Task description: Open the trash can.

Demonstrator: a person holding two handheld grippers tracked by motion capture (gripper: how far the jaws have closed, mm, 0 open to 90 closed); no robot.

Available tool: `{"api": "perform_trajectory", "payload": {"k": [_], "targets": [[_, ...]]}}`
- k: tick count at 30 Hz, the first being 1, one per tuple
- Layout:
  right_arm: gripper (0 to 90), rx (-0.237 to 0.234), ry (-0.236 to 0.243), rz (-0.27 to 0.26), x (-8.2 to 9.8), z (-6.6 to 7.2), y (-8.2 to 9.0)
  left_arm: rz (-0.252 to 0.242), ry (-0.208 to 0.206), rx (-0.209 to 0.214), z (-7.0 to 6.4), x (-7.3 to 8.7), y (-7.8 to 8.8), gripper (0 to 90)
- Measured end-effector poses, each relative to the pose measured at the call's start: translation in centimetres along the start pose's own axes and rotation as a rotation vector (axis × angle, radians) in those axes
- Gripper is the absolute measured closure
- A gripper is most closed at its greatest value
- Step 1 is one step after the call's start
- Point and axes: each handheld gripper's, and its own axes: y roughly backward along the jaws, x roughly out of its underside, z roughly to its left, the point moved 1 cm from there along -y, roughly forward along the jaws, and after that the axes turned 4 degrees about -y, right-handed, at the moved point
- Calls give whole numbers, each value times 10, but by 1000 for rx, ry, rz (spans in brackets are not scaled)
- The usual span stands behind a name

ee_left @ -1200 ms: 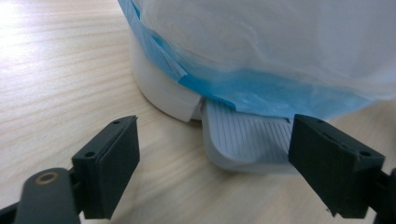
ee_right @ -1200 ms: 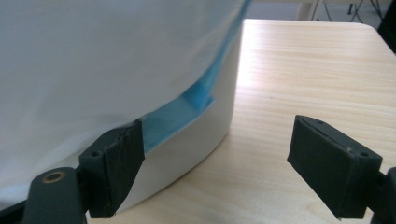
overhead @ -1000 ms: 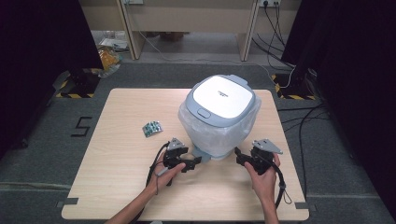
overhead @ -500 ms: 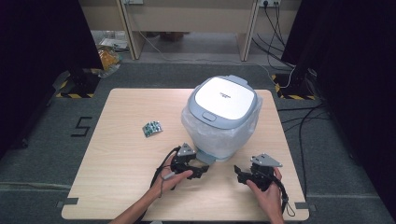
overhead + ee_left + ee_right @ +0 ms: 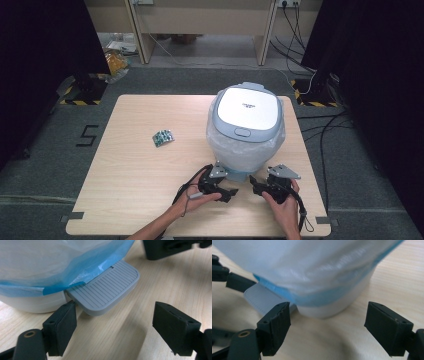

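Observation:
A white appliance [image 5: 245, 130] with a grey-blue lid stands on the table [image 5: 125, 200], wrapped in a clear plastic bag [image 5: 50, 260] with a blue edge. A grey ribbed tab [image 5: 105, 290] juts from its base at the front. My left gripper [image 5: 231, 192] lies level in front of the appliance. Its jaws have just been opening. In the left gripper view the left gripper [image 5: 112, 315] stands open around the tab's corner, not pressing it. My right gripper [image 5: 255, 184] faces the base from the right. The right gripper [image 5: 324, 315] has its jaws apart, the bagged base [image 5: 329, 307] just beyond them.
A small green packet [image 5: 163, 137] lies on the table left of the appliance. The right gripper [image 5: 170, 247] shows beyond the tab in the left gripper view, and the left gripper [image 5: 227, 277] sits at the left of the right gripper view. Black curtains and cables surround the table.
The left hand has slid right and toward the front edge, to the front of the appliance's base. The right hand dropped slightly toward the front edge, then stayed put.

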Motion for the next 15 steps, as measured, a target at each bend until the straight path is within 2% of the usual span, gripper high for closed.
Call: {"api": "perform_trajectory", "payload": {"k": [2,3,4,7,9,12,13,15], "targets": [[222,20,14,4,-2,-1,-5,1,-6,-5,-1,-1,-1,191],[176,39,21,6,-3,-2,-8,0,-2,-3,0,-1,-1,190],[137,42,13,23,-4,-3,-11,1,0,0,0,-1,-1,191],[107,46,-37,55,-8,-6,-15,1,3,12,0,-1,-2,201],[120,93,-33,44,-10,-8,-17,0,-1,23,-2,-3,-4,205],[161,143,-22,23,-13,-13,-18,1,-17,14,-5,-3,-5,200],[169,149,-30,19,-13,-14,-18,5,-23,7,-4,-3,-4,197],[216,131,-47,8,-13,-15,-16,10,-26,-10,-2,-1,-1,188]]}}
